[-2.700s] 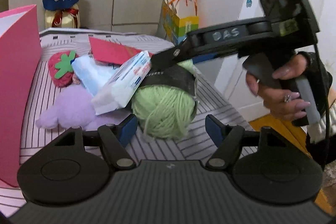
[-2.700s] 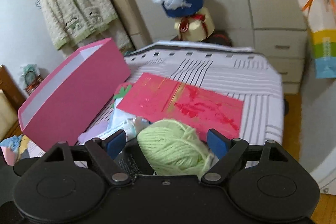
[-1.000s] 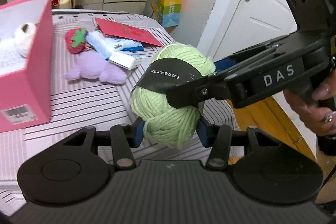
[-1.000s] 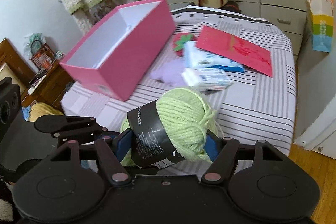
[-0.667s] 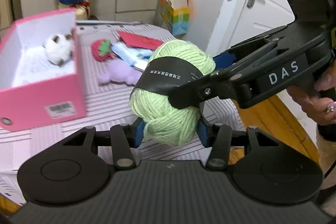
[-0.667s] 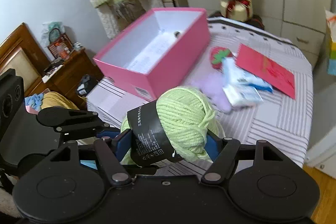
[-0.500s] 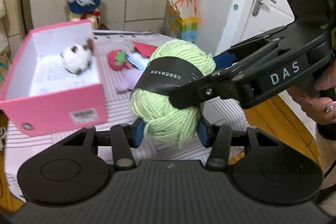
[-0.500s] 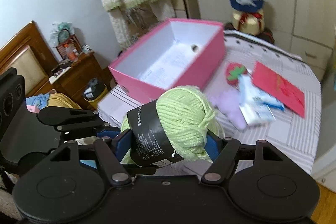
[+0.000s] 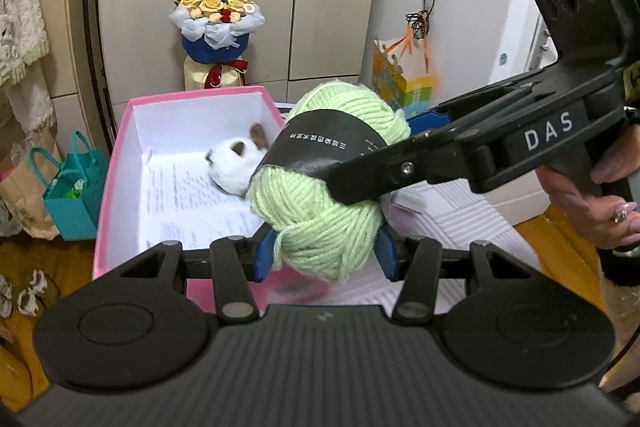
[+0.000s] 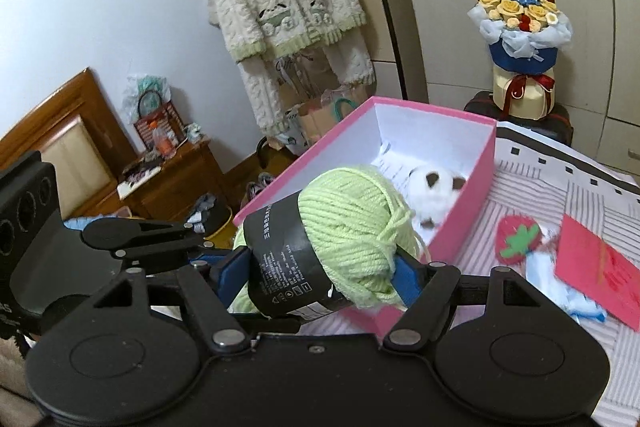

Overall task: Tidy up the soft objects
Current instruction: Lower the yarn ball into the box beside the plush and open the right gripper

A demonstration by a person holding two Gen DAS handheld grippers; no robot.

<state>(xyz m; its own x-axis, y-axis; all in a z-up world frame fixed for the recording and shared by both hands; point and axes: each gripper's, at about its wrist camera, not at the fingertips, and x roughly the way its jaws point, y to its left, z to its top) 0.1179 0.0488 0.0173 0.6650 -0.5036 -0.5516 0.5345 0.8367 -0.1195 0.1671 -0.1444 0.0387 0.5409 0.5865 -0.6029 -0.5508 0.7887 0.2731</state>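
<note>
Left wrist view: left gripper [image 9: 325, 253] fingers clamp green yarn ball [image 9: 326, 183] low on sides; right gripper [image 9: 394, 163] pinches same ball across black label. Ball hangs over near end of pink box [image 9: 120, 163]. Risk: uneven release lets ball roll off box rim. White plush [image 9: 234, 167] already inside.

Right wrist view: right gripper fingers [image 10: 236, 267] squeeze yarn ball. Open room in box before plush; strawberry toy [image 10: 516, 239] and red card [image 10: 596, 275] lie beside box on striped bed [image 10: 540, 187].
</note>
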